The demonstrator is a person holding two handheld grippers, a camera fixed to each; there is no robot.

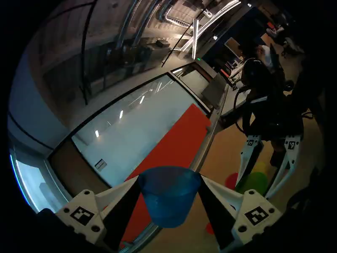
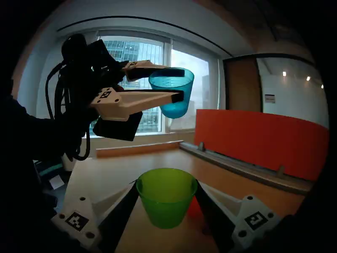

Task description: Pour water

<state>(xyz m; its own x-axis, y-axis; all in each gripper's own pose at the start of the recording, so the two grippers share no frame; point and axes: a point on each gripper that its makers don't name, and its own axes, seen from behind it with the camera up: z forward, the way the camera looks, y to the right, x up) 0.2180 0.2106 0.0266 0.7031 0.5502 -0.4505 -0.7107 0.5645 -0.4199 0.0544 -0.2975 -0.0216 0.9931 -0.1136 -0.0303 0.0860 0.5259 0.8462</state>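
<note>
My left gripper (image 1: 169,181) is shut on a translucent blue cup (image 1: 168,196), gripping it by its sides. The right gripper view shows that gripper (image 2: 175,82) holding the blue cup (image 2: 172,90) high above the wooden table (image 2: 105,177), nearly upright. My right gripper (image 2: 166,185) is shut on a green cup (image 2: 166,196), held low over the table. In the left gripper view the right gripper (image 1: 255,187) and its green cup (image 1: 254,182) lie below and to the right. I cannot tell whether either cup holds water.
An orange partition (image 2: 261,139) with a grey rail (image 2: 236,166) runs along the table's far side. Red discs (image 1: 231,180) lie on the table near the green cup. A window (image 2: 139,55) stands behind. A person's dark sleeve (image 2: 29,139) is at left.
</note>
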